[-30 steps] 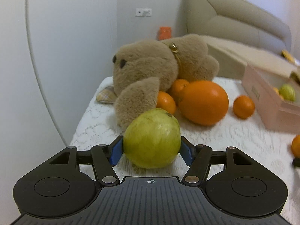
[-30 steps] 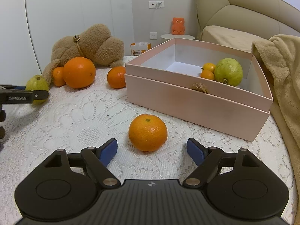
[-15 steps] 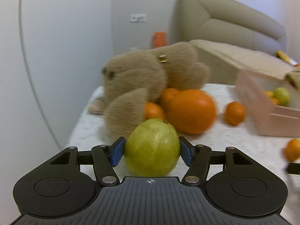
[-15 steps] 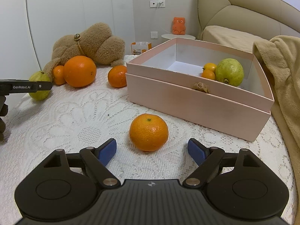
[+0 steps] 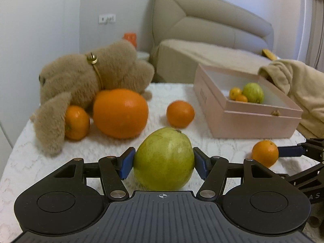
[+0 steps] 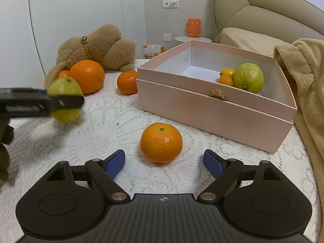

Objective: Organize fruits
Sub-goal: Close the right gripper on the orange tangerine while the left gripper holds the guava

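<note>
Between your left gripper (image 5: pixel 163 163) fingers sits the round yellow-green guava (image 5: pixel 164 159), blue pads (image 5: pixel 126 163) pinching its widest girth on both sides, lifted over the white lace-covered table (image 6: pixel 105 121). Looks firm, smooth-skinned, moderately heavy; the waxy curve could slip, so stay on the equator and squeeze gently, it likely bruises. Your right gripper (image 6: pixel 164 163) has fingers spread wide, nothing held, with the small orange mandarin (image 6: pixel 161 142) resting on the lace just ahead between them. That one looks light with soft, dimpled skin; take it across the middle.

Left wrist view shows pad contact on the guava, which the right view blurs behind the gripper's side. It also shows the mandarin tucked under the brown plush dog's (image 5: pixel 89 81) ear. Right wrist view shows more of the open pink cardboard box (image 6: pixel 212 109): another guava (image 6: pixel 248 78) and two small oranges sit in its far right corner, rest free.
</note>
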### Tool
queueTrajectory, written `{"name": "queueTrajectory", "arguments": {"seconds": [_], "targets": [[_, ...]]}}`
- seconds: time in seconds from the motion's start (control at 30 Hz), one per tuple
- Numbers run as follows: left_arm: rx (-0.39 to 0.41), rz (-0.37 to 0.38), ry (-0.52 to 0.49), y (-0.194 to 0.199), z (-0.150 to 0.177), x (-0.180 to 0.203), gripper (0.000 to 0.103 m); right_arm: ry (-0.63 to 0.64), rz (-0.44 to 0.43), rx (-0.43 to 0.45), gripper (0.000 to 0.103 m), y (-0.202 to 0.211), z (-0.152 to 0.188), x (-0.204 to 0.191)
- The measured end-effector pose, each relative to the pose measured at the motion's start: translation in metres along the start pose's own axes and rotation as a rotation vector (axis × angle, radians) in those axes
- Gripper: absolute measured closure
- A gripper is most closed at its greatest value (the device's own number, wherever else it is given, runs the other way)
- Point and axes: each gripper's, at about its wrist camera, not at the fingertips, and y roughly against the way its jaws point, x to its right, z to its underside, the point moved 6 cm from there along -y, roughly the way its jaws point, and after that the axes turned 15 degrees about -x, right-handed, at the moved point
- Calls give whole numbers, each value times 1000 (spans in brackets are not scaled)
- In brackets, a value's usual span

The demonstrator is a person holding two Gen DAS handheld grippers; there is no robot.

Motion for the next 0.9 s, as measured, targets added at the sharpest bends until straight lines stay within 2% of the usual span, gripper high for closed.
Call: {"name": "queueTrajectory", "arguments": {"seconds": [0.33,0.5,0.53,0.7,0.83,0.9], "targets": [[19,72,77,0,6,-13,36,13,-3,-6,14,-1,0,-1],[54,92,103,1,8,-16,36,34,-37,-32,0,-4,-2,-2],[56,100,110,1,9,-17,36,41,-46,-43,0,-6,-2,-3],[64,146,154,1,9,-24,36,64,-35,-66,0,-8,-3,-5],[84,129,143,4,9,-21,36,47,-65,-48,1,-3,-1,-2],[104,105,128,9,11,-17,36,5,-69,-28,12,1,-1,4]]}}
